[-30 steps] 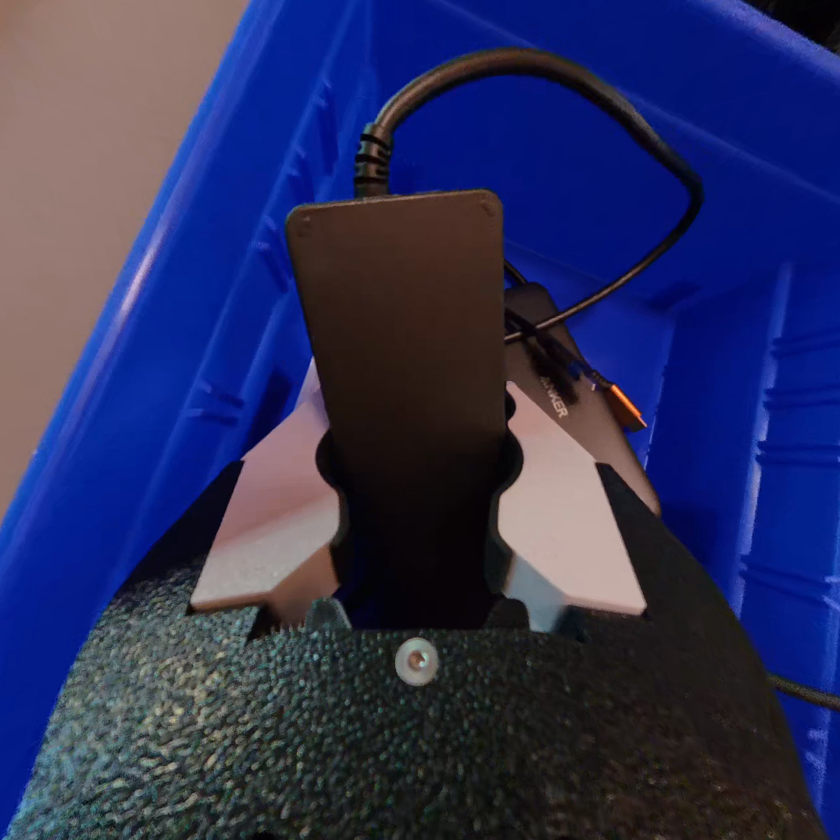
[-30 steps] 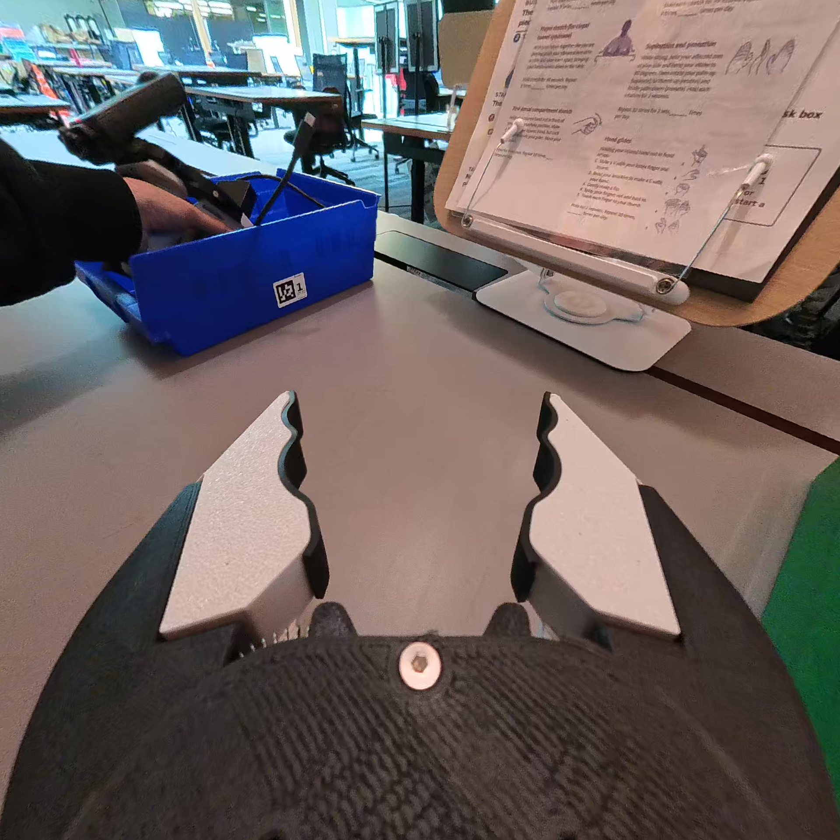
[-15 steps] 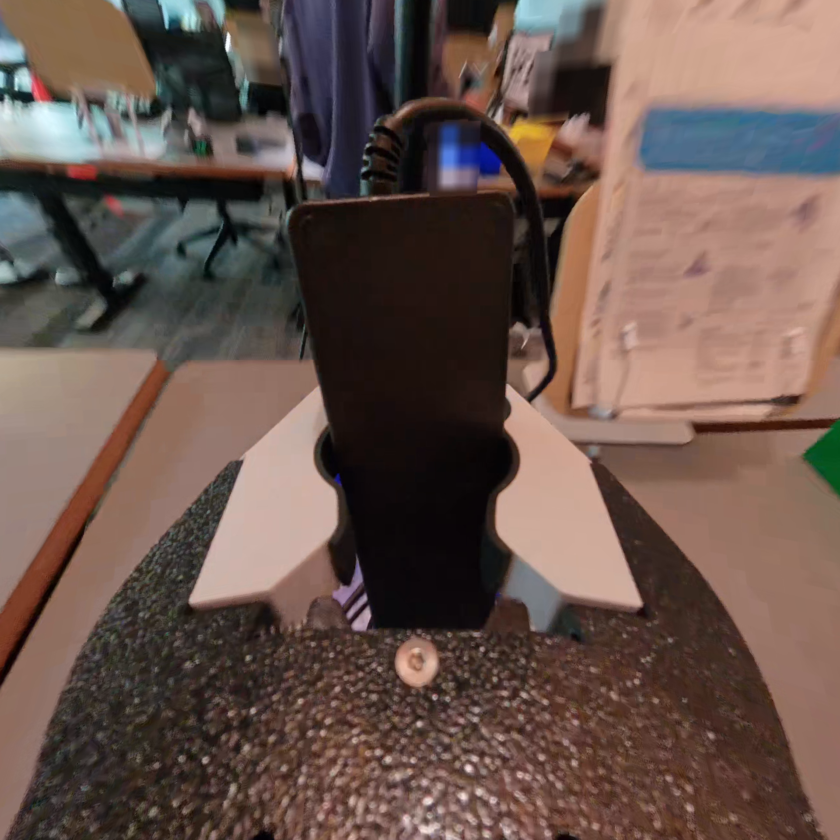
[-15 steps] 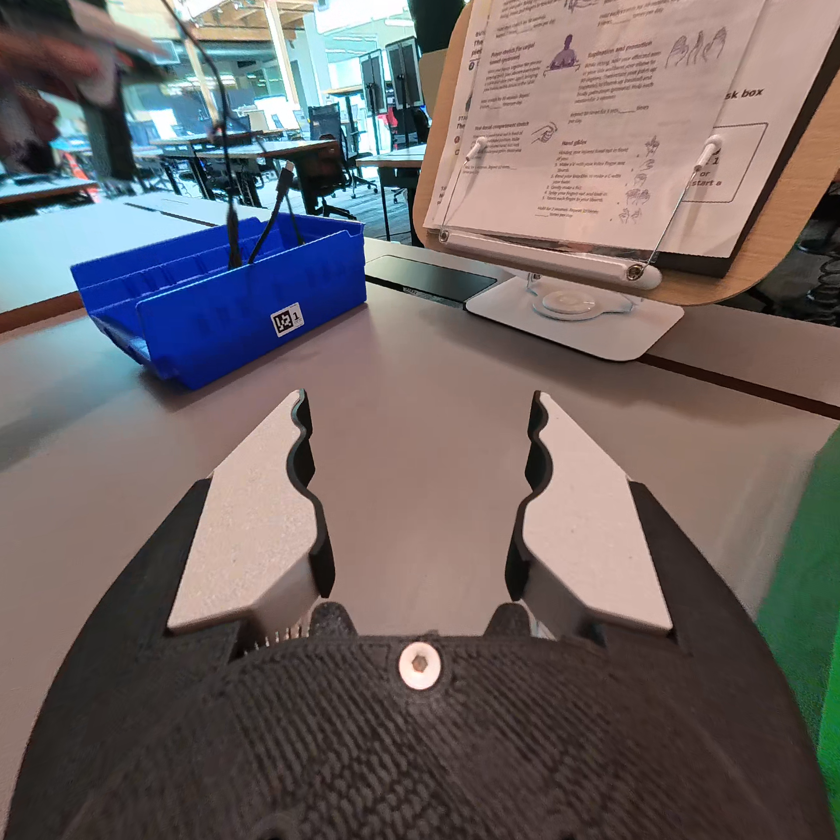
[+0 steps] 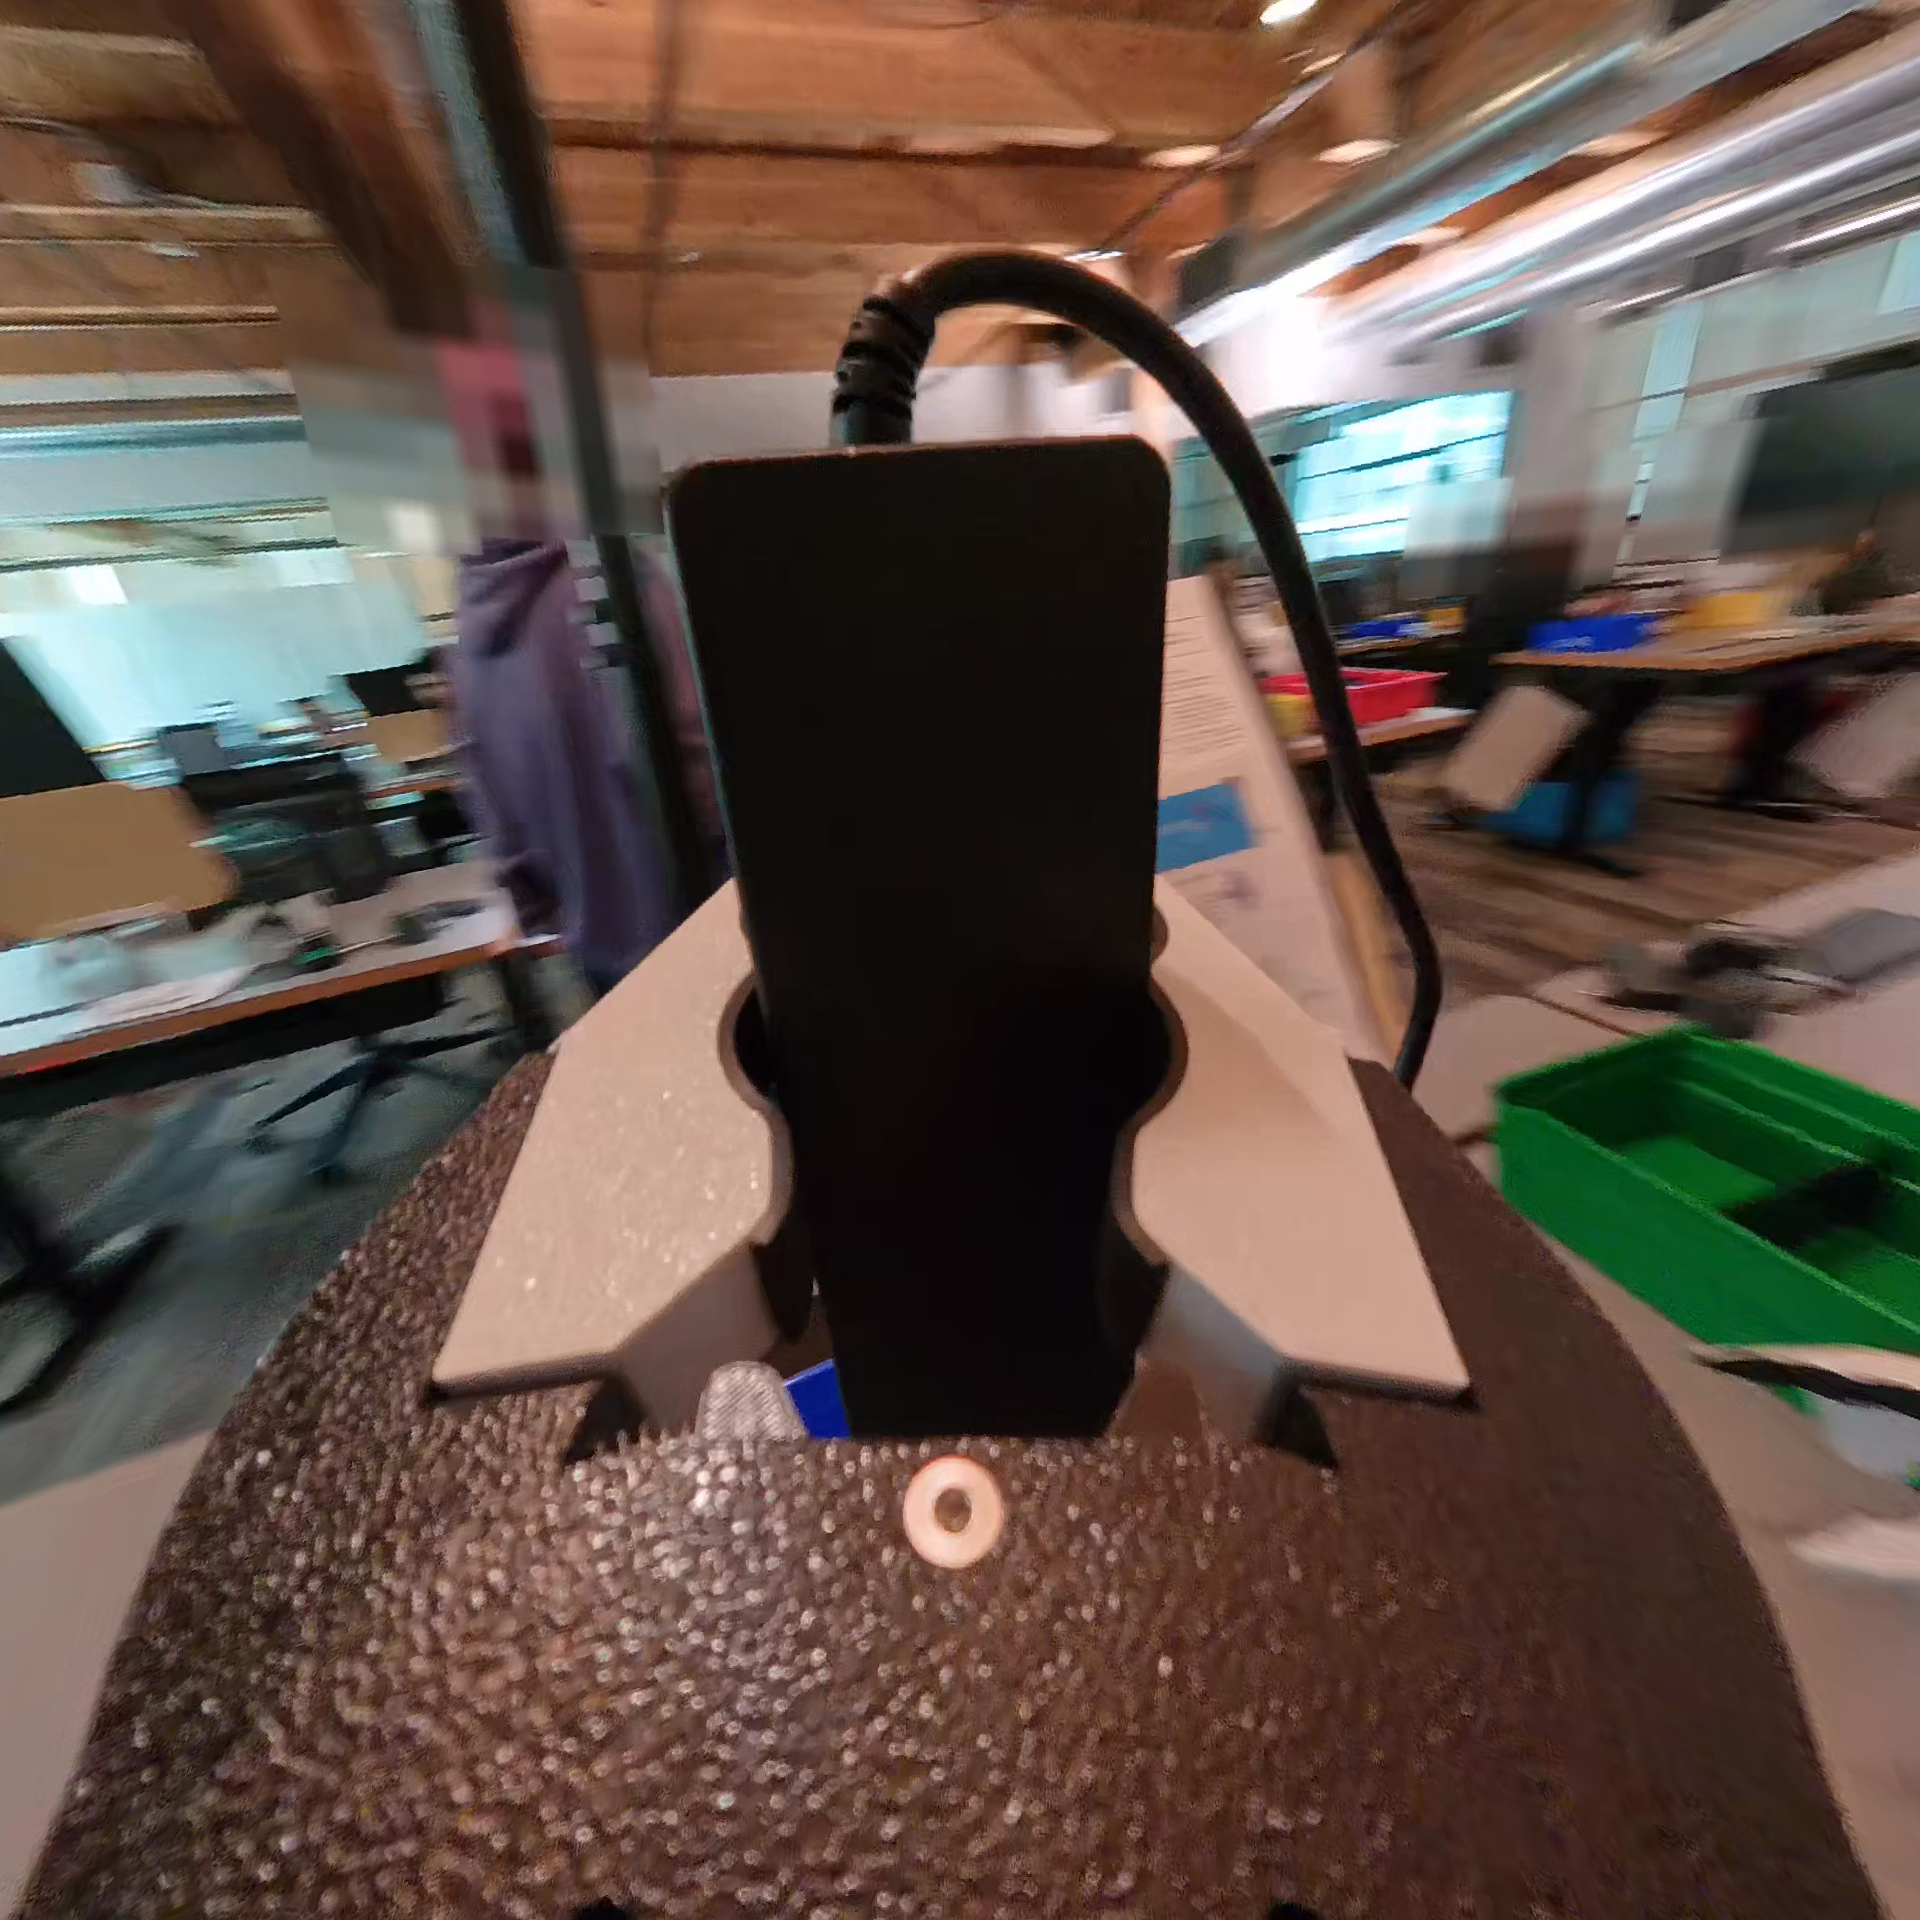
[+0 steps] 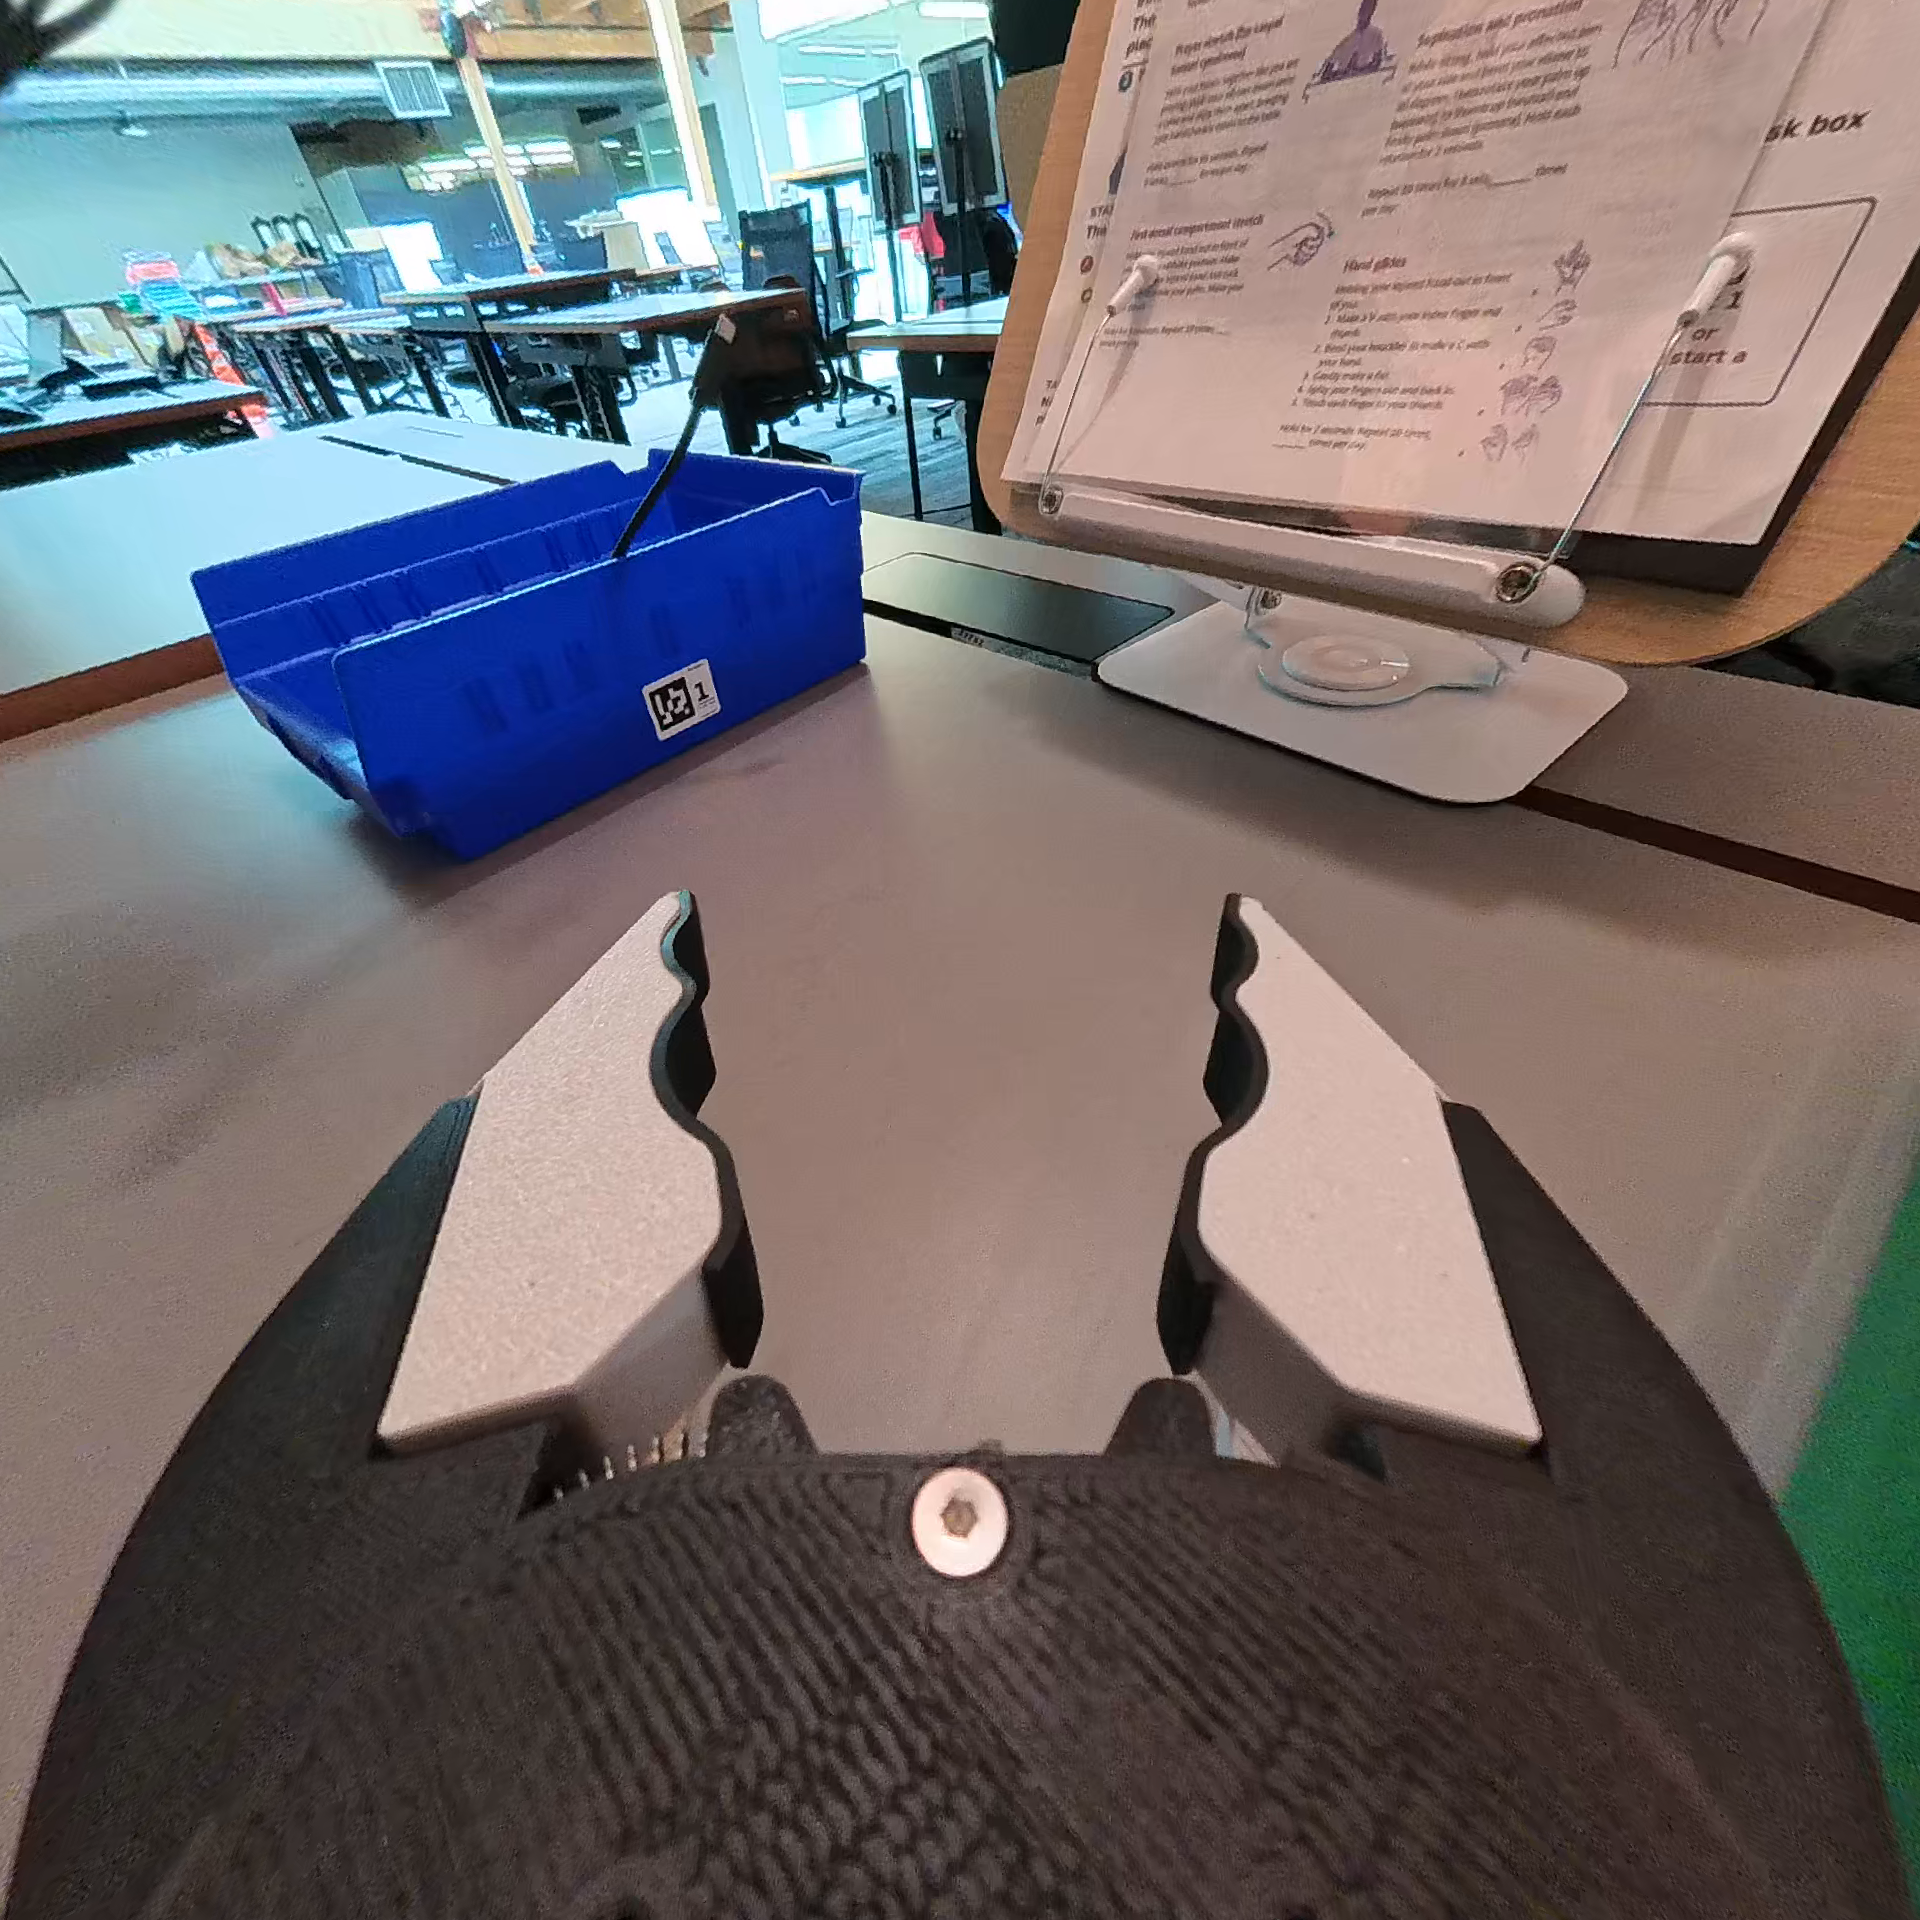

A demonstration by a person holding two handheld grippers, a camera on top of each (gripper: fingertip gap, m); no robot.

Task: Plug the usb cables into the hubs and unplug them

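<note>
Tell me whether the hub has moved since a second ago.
Yes. The hub, clamped in the left gripper, was lifted out of the blue bin.

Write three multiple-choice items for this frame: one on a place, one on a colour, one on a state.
1. Where is the black USB hub?
A. Lying in the blue bin
B. Clamped in the left tool
C. On the document stand

2. What colour is the bin with the square tag on its side?
A. Blue
B. Red
C. Yellow

3. How is the right tool?
A. Shut on a cable
B. Shut, holding nothing
C. Open, holding nothing

Answers:
1 B: the left tool has its fingers pressed on both sides of the hub.
2 A: its walls are blue.
3 C: bare table shows between its spread fingers.
</note>
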